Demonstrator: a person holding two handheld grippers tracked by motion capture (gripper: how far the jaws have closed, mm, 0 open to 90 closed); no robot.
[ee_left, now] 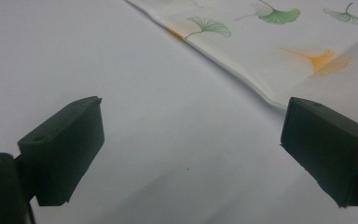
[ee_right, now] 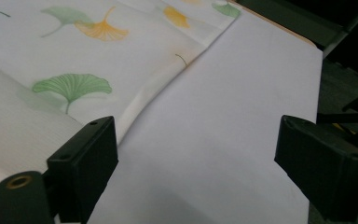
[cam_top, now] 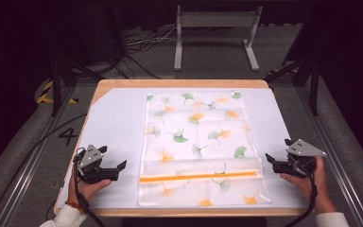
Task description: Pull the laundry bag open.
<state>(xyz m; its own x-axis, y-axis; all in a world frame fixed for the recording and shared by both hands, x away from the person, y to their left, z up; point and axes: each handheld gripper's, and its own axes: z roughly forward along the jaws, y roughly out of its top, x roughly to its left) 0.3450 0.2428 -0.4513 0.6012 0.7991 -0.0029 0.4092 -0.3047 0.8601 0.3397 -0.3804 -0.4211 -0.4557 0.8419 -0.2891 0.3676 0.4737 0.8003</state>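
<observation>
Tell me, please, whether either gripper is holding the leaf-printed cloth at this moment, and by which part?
Nothing is held. The left gripper and right gripper both stand open beside the cloth, one off each side edge, with only bare table cover between the jaws.

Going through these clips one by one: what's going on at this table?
A person works on a leaf-printed cloth spread over a white sheet on the table. Its near end is folded over, with an orange stripe across the fold. The left tool and right tool sit at the cloth's two sides, both open with nothing between their jaws, neither touching the cloth.
</observation>
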